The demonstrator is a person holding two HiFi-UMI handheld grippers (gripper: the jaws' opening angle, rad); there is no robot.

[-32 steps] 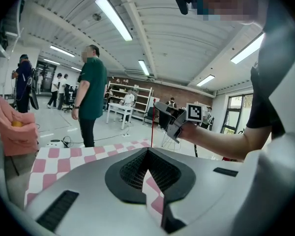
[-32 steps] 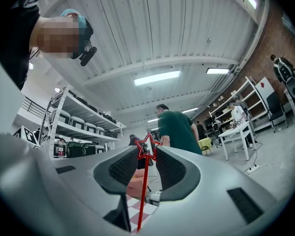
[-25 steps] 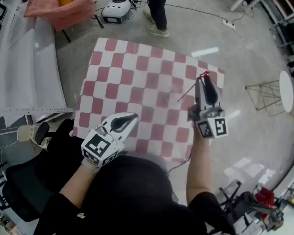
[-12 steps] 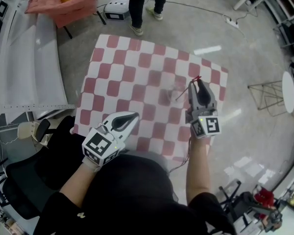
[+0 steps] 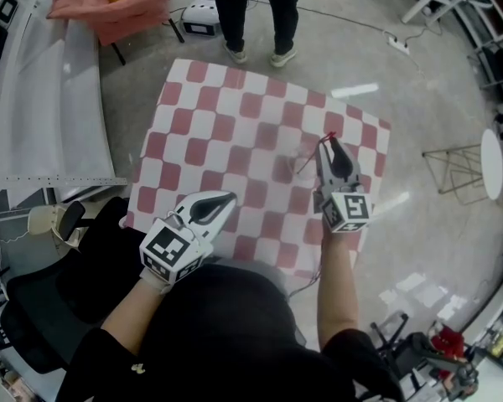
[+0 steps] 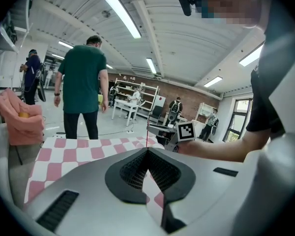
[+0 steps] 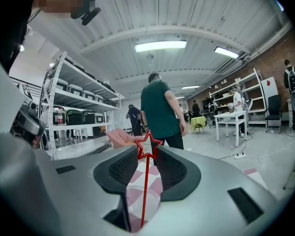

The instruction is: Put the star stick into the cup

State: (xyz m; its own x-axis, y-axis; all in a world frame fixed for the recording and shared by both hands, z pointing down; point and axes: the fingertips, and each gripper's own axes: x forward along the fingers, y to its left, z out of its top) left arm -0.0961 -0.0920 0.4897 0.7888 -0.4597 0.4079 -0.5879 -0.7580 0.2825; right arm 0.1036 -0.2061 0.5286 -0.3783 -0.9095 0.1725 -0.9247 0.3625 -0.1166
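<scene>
Red-and-white checked cloth over the surface, taken as landmark for everything below. At the cloth's near edge, left half: left hand-held gripper, jaws closed tip to tip, nothing between them, idle and well apart from the action. Right of the cloth's centre: clear cup, only a faint smudge from the head view, seen through the right jaws' gap as a round transparent rim on the checks. Above that same patch, toward the cloth's right edge: right hand-held gripper, pinched tight on the red star stick, star end up past the jaw tips, shaft running down toward the cup mouth. Lower end inside the rim or just above it: cannot tell. Beyond the cloth's far edge: standing person, not involved.

Step in hand, as a judgement: lowering the stick into the cup. Close to done, but stick not yet released.

To do it well:
- Line up the lower tip over the middle of the rim, not the wall.
- Hold the shaft near upright and go down slowly.
- Open the jaws only once the tip is well inside, else likely to topple out.
- Avoid any side push: light cup, probably easy to knock over.
- Pull straight up after release, clear of the star.
</scene>
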